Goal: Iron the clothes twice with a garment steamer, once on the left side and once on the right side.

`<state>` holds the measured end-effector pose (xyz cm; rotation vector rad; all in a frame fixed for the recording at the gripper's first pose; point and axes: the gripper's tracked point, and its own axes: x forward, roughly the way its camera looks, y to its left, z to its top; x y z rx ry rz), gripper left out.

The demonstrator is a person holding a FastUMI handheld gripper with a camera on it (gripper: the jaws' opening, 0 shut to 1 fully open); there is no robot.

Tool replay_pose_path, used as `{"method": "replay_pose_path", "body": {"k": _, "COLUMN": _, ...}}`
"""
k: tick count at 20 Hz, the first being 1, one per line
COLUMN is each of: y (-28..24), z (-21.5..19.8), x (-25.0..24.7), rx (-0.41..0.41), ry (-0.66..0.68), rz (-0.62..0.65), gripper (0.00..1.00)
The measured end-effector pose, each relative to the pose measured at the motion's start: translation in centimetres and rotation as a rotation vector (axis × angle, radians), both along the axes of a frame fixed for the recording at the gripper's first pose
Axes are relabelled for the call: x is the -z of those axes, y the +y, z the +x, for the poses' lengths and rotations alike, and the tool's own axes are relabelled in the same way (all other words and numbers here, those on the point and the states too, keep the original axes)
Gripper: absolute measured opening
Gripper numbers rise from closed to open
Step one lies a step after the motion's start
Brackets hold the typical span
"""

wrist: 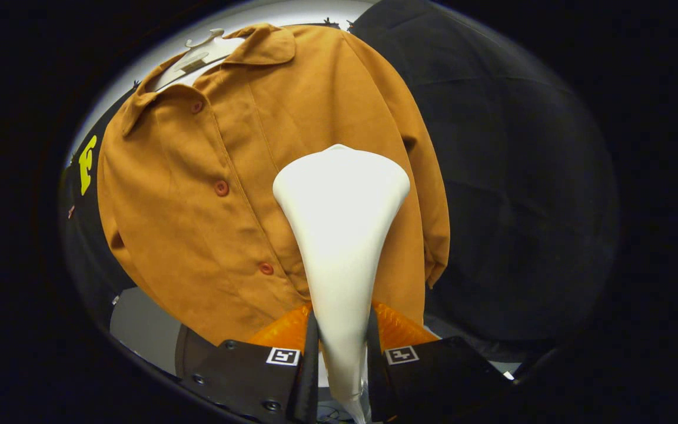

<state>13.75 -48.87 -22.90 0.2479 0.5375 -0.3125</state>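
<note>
An orange-brown buttoned shirt hangs on a white hanger against the black booth wall. My gripper is shut on the narrow handle of a white garment steamer, both orange fingers pressing its sides. The steamer's wide head rises ahead of the fingers and lies over the shirt's front panel, to the right of the button row. Whether the head touches the cloth cannot be told. The shirt's right sleeve hangs beside the steamer head.
Black cloth wall spreads to the right of the shirt. A pale grey surface lies below the shirt's lower left hem. A white strip of ceiling or wall runs behind the hanger.
</note>
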Motion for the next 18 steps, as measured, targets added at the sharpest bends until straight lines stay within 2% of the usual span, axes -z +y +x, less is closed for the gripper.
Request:
{"method": "replay_pose_path", "body": {"k": 11, "y": -0.5, "z": -3.8, "x": 7.8, "rx": 0.056, "ry": 0.202, "rz": 0.016, "gripper": 0.38}}
{"method": "replay_pose_path", "body": {"k": 15, "y": -1.0, "z": -5.5, "x": 7.7, "rx": 0.11, "ry": 0.22, "rz": -0.005, "gripper": 0.38}}
{"method": "replay_pose_path", "body": {"k": 18, "y": -0.6, "z": -6.0, "x": 5.4, "rx": 0.134, "ry": 0.184, "rz": -0.064, "gripper": 0.38}}
